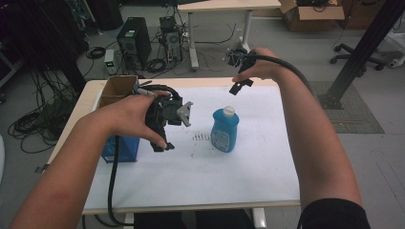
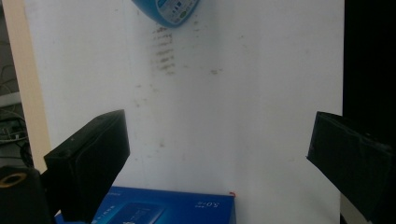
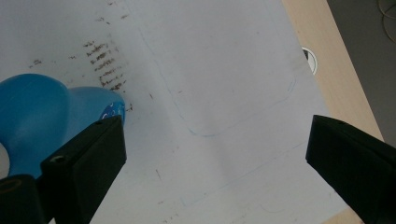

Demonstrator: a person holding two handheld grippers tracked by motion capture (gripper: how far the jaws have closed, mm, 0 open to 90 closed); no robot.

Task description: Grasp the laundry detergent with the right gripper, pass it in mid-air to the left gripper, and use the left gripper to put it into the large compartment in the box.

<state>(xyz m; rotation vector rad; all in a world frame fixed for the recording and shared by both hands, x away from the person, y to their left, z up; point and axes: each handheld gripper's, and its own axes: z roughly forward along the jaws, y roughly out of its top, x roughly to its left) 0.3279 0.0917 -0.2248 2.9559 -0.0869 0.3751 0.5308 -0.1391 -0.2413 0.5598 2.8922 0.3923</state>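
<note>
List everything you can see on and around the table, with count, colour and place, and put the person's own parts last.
bottle: one, blue with white cap, upright near table centre
blue box: one, left side of table
cardboard box: one, brown, open, far left corner of table
white sheet: one, covers tabletop
computer towers: two, black, on floor beyond table
office chair: one, black, floor at far right
left gripper: one, black, open, above the blue box
right gripper: one, black, open, over far edge
forearms: two, from the bottom
</note>
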